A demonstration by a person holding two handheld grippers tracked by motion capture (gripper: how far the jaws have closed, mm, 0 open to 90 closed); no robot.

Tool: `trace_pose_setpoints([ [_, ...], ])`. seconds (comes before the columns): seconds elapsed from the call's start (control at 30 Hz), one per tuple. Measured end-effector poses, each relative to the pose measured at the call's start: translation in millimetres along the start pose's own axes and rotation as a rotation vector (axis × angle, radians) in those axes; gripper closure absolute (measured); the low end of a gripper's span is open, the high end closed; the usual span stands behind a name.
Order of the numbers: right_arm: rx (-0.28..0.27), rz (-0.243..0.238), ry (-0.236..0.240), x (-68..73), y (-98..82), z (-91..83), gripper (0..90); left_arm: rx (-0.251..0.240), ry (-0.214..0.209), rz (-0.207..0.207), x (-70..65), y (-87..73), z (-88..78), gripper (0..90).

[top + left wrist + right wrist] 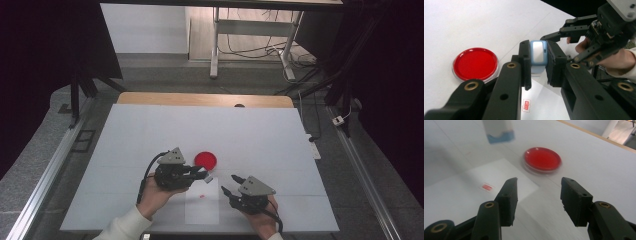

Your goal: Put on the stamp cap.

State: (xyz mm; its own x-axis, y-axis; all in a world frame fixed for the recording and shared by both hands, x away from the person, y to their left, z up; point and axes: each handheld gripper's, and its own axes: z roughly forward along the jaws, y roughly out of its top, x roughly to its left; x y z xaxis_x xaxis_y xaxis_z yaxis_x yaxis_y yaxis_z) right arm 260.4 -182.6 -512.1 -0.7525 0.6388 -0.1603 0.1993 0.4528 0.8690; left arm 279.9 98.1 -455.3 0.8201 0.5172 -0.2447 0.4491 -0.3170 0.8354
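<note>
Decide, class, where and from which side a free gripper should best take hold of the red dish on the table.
Probably the rim of the red dish, from straight above, jaws across its width. It lies flat and low on the table, so its sides offer little to pinch. The right gripper is open and empty.

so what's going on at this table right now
A person works with a gripper in each hand. The left gripper is clamped on a small blue-and-white block, held above a white sheet beside a red dish. The right gripper stands open with nothing between its jaws, close by.
</note>
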Motion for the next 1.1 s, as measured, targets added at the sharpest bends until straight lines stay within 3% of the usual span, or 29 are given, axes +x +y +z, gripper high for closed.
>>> trace_pose_setpoints([
  [0.17,0.017,0.014,0.009,-18.0,-8.3,-14.1,46.5,-0.006,0.004,0.003,2.8,0.8,-4.6,75.3],
  [0.4,0.017,0.051,-0.019,-39.7,-19.9,-34.6,46.4,-0.015,0.019,0.009,5.1,1.0,-10.3,75.2],
  [0.7,0.042,0.058,-0.081,-60.5,-36.1,-57.4,46.6,-0.027,0.031,0.010,7.5,2.3,-15.9,75.2],
  [0.83,0.049,0.084,-0.113,-72.4,-45.3,-67.5,46.6,-0.032,0.037,0.010,8.9,2.2,-17.3,75.2],
  [1.1,0.045,0.118,-0.129,-83.0,-51.0,-72.1,46.7,-0.041,0.065,0.008,12.9,3.1,-20.3,75.2],
])
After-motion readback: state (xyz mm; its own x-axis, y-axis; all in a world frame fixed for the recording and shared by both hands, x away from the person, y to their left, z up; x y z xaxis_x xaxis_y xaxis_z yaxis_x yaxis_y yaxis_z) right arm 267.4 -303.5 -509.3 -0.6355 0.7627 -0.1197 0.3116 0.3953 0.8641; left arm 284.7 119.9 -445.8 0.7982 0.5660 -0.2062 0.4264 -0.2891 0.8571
